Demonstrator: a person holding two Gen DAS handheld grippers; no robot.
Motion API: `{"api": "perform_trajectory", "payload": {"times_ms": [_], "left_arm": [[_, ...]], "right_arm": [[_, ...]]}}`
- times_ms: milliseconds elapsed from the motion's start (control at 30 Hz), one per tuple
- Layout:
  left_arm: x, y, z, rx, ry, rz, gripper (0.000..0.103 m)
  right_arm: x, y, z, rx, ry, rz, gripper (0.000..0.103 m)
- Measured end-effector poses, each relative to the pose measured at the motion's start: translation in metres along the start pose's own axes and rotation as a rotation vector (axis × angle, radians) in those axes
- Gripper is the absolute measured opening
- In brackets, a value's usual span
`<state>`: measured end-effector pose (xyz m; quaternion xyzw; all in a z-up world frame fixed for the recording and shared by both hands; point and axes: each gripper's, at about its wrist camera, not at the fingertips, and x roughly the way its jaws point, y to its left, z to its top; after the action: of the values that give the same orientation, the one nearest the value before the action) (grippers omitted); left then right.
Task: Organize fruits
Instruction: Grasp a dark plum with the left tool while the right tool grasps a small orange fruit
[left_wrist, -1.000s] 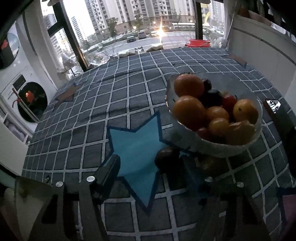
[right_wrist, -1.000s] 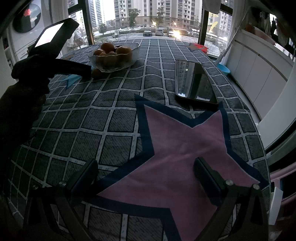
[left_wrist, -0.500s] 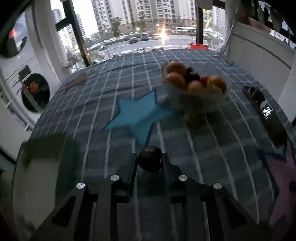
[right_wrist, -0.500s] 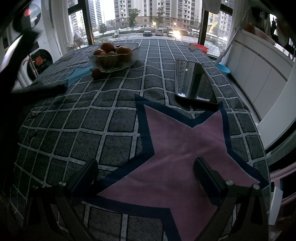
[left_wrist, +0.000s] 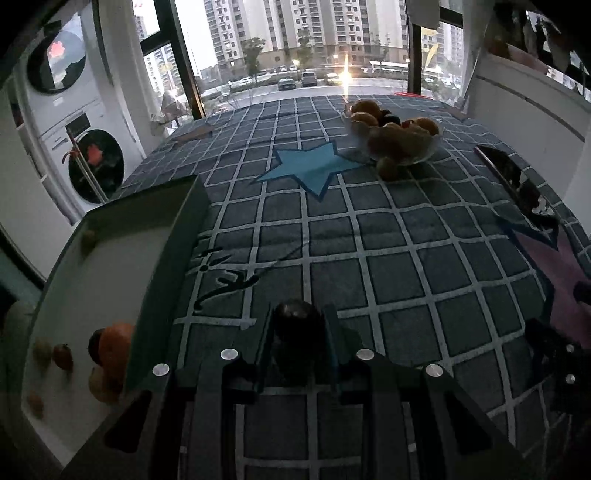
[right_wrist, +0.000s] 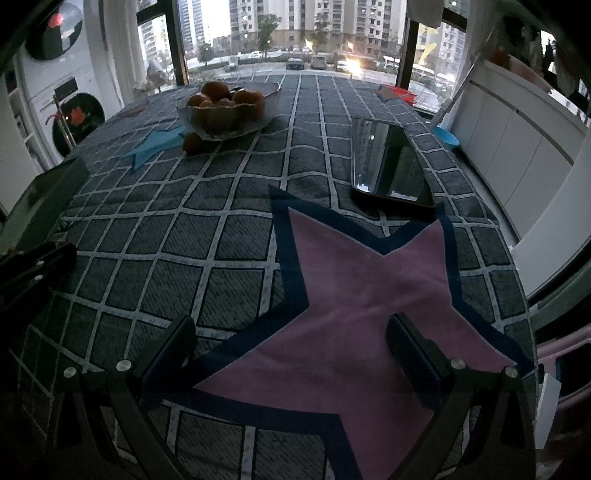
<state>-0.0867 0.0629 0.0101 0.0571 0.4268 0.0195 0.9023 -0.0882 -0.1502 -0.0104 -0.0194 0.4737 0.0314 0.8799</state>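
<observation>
Both views are dim and bluish, lit only by dusk daylight through the windows (left_wrist: 295, 48). A low sun or lamp outside flares white with a vertical streak (left_wrist: 346, 75). The desk (left_wrist: 369, 240) is evenly shaded, with soft shadows. Near parts are almost black. Fisheye bends the edges and corners vignette. Focus is fairly sharp.

No legible text; dark scrawled marks on tablecloth (left_wrist: 225, 280) unreadable.
</observation>
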Motion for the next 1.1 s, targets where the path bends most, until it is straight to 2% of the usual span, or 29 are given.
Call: {"api": "perform_trajectory", "payload": {"times_ms": [100, 300, 433, 600, 833, 900, 967, 1033, 1067, 1100], "left_arm": [[-0.002, 0.002, -0.004, -0.017, -0.006, -0.013, 0.028], [-0.007, 0.005, -0.012, -0.046, -0.020, -0.034, 0.028], [-0.009, 0.008, -0.015, -0.061, -0.024, -0.040, 0.028], [-0.008, 0.015, -0.017, -0.096, -0.019, -0.057, 0.028], [-0.012, 0.014, -0.022, -0.091, -0.033, -0.049, 0.028], [-0.011, 0.014, -0.022, -0.096, -0.032, -0.054, 0.028], [-0.012, 0.014, -0.022, -0.098, -0.033, -0.055, 0.028], [-0.012, 0.015, -0.023, -0.101, -0.035, -0.055, 0.028], [-0.012, 0.015, -0.023, -0.102, -0.035, -0.056, 0.028], [-0.012, 0.015, -0.023, -0.102, -0.035, -0.057, 0.028]], "right_arm": [[0.002, 0.002, 0.012, 0.013, 0.063, 0.028, 0.103], [-0.004, 0.017, 0.066, 0.083, -0.020, 0.145, 0.103], [0.022, 0.039, 0.097, 0.131, -0.033, 0.154, 0.100], [0.055, 0.060, 0.116, 0.181, -0.021, 0.163, 0.074], [0.077, 0.086, 0.139, 0.167, -0.029, 0.145, 0.070], [0.081, 0.088, 0.141, 0.169, -0.025, 0.139, 0.063], [0.082, 0.089, 0.143, 0.183, -0.031, 0.125, 0.060], [0.084, 0.090, 0.146, 0.193, -0.038, 0.113, 0.053], [0.085, 0.090, 0.147, 0.195, -0.040, 0.110, 0.040], [0.086, 0.090, 0.147, 0.195, -0.042, 0.100, 0.033]]}}
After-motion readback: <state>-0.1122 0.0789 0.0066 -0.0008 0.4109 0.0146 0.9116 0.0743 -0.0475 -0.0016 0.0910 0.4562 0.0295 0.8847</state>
